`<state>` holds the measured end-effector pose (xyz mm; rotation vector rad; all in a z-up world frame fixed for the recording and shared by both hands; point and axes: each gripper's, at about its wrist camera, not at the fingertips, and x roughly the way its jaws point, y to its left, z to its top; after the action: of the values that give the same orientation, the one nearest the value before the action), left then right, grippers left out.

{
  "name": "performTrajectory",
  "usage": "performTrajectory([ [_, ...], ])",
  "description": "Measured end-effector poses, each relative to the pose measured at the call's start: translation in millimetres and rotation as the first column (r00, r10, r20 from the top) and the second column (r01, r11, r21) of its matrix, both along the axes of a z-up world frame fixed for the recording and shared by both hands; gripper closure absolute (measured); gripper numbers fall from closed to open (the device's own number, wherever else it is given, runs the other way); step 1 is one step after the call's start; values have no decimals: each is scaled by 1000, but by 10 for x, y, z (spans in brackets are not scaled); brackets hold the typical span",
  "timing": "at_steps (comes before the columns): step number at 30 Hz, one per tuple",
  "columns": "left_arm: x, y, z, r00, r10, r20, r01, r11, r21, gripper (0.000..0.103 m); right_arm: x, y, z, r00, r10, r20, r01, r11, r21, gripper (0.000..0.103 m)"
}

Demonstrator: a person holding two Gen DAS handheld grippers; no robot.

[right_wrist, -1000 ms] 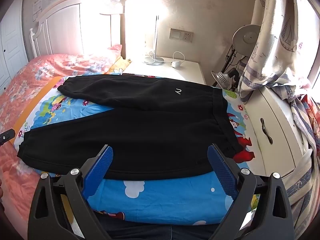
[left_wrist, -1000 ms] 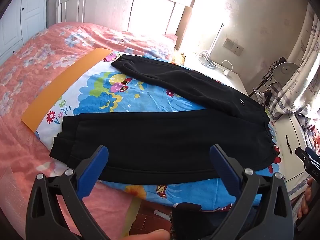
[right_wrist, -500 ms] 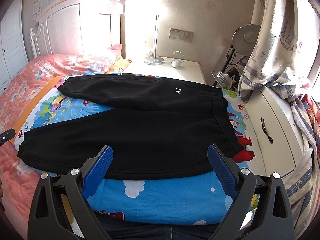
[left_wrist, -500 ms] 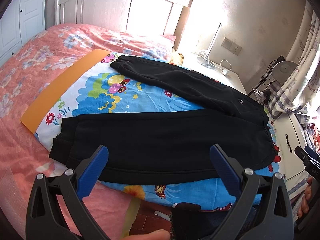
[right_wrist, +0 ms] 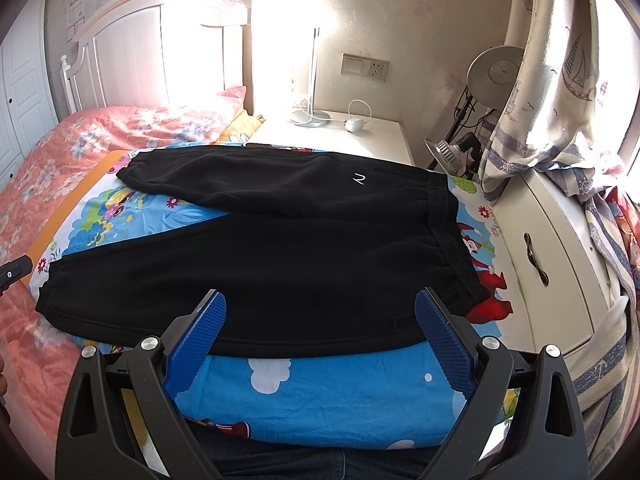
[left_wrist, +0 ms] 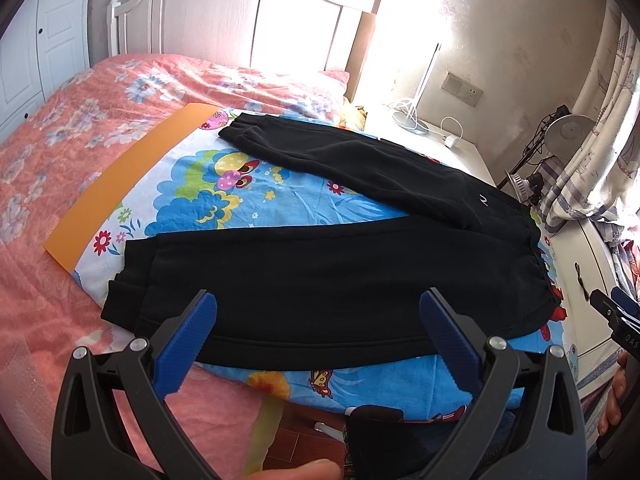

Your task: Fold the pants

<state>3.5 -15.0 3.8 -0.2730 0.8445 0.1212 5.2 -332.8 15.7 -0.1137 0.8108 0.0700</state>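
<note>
Two legs of the black sweatpants [left_wrist: 340,280] lie splayed flat on the cartoon-print sheet [left_wrist: 248,208], soft, limp fleece best pinched at cuff and waistband, while the left gripper [left_wrist: 318,316] and right gripper [right_wrist: 320,316] hover spread wide, empty, at its near edge.

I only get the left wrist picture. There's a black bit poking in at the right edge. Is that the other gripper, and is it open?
Observer: Yes. In the right wrist view the right gripper is wide open, holds nothing and points at the near edge of the pants.
Operator: Can you see the whole waistband from there?
Observer: Yes. The waistband lies flat at the right end, and its near corner is beside a red cartoon figure printed on the blanket.
</note>
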Motion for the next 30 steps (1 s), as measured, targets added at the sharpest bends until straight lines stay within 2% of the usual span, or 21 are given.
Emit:
performTrajectory([
  [30,-21,-35,22,1000,-12,13,12,1000,7,2,1,5,-34,1000,8,-6,-8,1000,-4,11],
])
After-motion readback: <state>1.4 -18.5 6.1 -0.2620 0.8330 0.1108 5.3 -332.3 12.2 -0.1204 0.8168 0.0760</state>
